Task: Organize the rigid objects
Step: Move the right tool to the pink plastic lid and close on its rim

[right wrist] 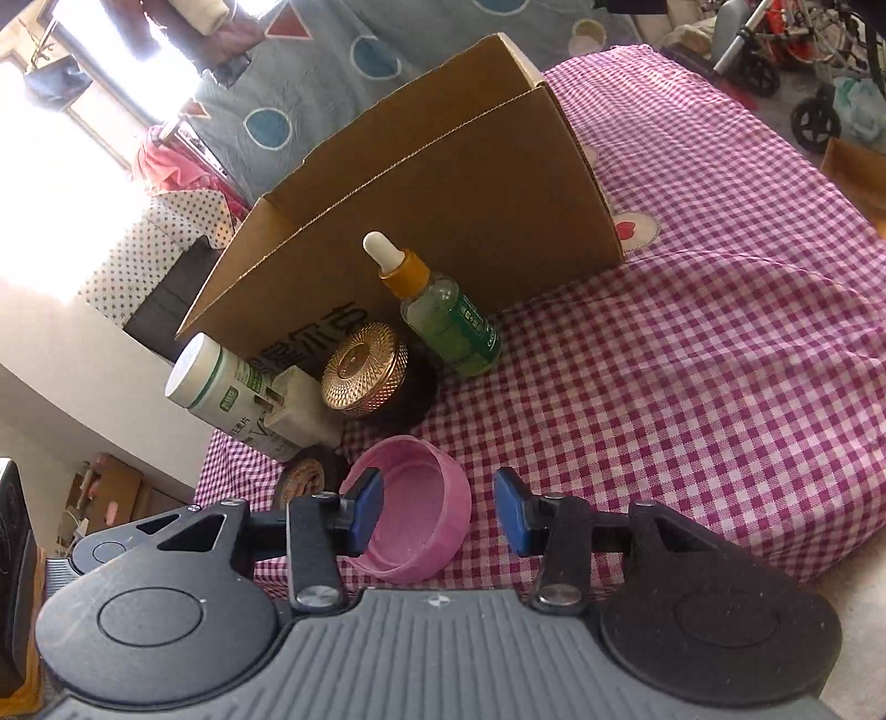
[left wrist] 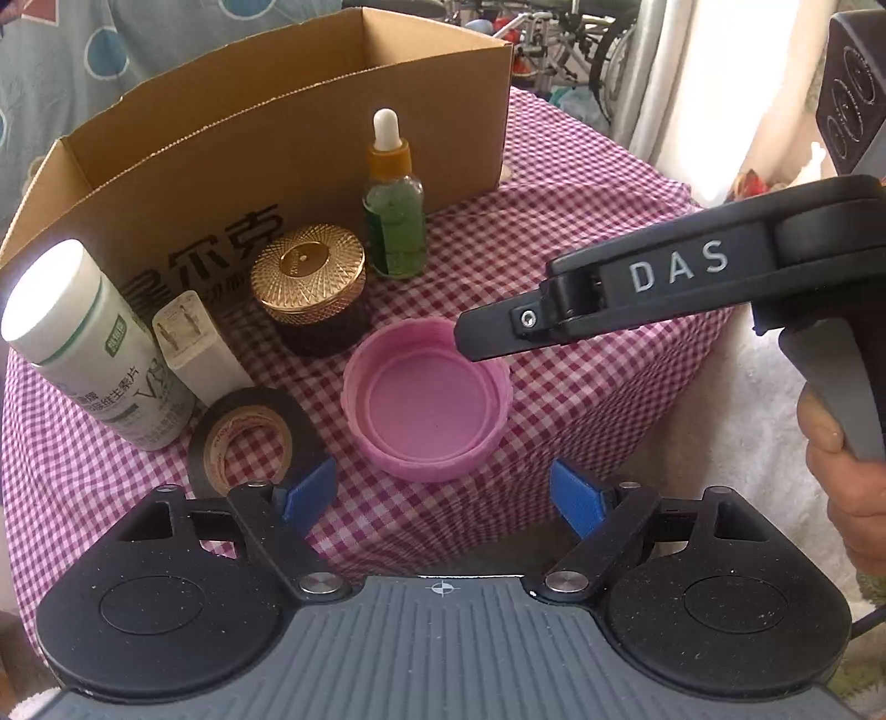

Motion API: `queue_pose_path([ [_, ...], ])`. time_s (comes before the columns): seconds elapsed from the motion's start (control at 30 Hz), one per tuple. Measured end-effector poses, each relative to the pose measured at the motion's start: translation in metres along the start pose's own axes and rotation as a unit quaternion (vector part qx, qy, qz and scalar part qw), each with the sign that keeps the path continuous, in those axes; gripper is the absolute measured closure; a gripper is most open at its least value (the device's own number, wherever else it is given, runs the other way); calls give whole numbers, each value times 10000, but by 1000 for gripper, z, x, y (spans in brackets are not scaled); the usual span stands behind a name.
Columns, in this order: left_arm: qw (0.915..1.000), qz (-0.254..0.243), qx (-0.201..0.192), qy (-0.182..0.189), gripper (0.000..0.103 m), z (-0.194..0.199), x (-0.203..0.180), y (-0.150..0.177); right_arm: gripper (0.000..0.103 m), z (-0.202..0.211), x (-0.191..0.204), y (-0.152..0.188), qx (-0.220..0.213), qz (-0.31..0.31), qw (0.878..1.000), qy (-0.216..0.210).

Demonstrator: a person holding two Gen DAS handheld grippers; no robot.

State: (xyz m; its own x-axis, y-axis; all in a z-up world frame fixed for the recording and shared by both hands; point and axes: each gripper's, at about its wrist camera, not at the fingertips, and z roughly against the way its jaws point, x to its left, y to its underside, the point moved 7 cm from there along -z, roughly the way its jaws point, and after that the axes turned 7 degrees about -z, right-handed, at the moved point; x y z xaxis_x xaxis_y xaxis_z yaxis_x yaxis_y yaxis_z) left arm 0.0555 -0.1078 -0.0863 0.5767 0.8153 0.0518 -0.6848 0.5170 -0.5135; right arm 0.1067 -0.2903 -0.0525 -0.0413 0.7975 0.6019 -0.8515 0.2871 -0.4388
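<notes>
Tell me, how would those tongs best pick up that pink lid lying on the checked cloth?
By its rim. The pink lid lies open side up, a shallow dish with a thin upright wall, so one finger probably goes inside and one outside, coming from above on the near right edge. The right tongs already stand about that way. The tape roll crowds its left.

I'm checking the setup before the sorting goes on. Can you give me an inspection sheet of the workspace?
Surface: checked cloth, rumpled.
Job's things: open box; in front of it dropper bottle, gold-lidded jar, white bottle, plug, tape roll, pink lid, upturned.
Clutter: nothing seen.
Tongs: left tongs open, empty; right tongs open, one pad inside the lid.
Cables: nothing seen.
Surroundings: bicycles, curtain, patterned fabric.
</notes>
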Motion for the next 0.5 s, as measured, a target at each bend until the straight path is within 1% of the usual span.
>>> queue_pose_path([
  [0.07,9999,92,33,86,19,-5,0,0,61,-5,1,3,46,104,9999,47],
  [0.1,9999,128,33,100,19,-6,1,0,66,-8,1,4,87,132,9999,61],
  [0.2,9996,244,-16,151,20,-8,5,-1,73,-15,-3,6,157,174,9997,65],
  [0.3,9987,366,-89,332,20,-9,1,-8,75,-15,-4,4,155,247,9995,77],
  [0.4,9975,435,-186,521,20,-11,-4,-15,75,-11,-7,0,122,204,9997,102],
  [0.5,9978,303,-236,542,20,-15,-11,-23,75,-6,-15,-6,25,119,9998,160],
])
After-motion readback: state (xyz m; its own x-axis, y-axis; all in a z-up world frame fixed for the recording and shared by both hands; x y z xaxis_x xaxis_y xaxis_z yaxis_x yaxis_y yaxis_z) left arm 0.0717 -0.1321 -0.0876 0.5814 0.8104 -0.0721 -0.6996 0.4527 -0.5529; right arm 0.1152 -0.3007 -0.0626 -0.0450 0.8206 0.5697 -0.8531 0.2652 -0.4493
